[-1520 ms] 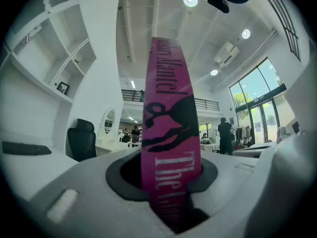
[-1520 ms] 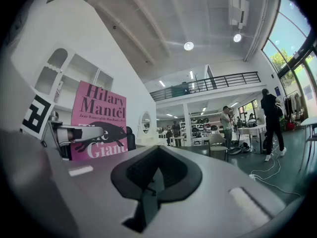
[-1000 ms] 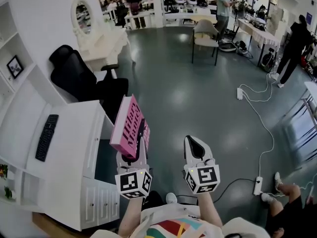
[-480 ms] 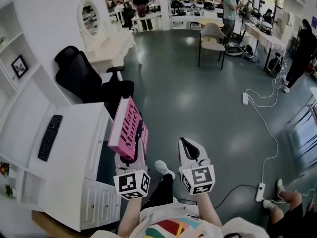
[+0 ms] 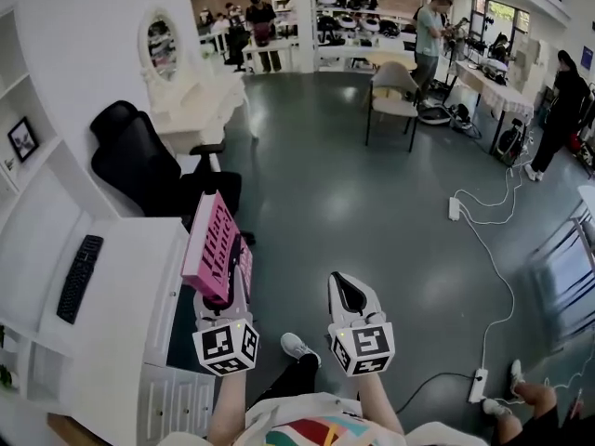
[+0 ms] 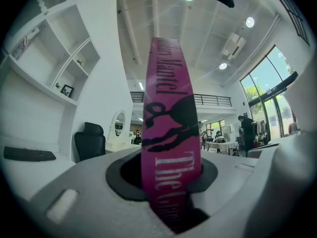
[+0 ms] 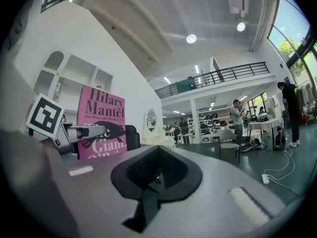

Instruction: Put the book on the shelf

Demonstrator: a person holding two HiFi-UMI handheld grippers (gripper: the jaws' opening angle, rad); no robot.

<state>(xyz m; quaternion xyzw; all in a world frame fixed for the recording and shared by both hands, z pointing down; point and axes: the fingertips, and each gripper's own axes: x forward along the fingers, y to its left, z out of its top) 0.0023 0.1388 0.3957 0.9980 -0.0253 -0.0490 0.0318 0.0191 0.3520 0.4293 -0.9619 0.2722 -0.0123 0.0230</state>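
The shelf (image 5: 20,86) is seen at the far left, above the white surface (image 5: 130,268). The pink book (image 5: 212,247) is held upright in the air by the surface's edge, clamped at its lower end in the left claw (image 5: 230,291). The right claw (image 5: 350,286) is closed on nothing. Carrying is judged to be in hand; next, the book must be swung left and raised to a compartment.

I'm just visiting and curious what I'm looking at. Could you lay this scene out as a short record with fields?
Held item: pink rectangular book, standing upright
Left gripper: clamped on the book's lower end
Right gripper: jaws together, nothing between them
To the book's left: white desk with black keyboard; white wall shelves behind it
Task status: book not yet on a shelf
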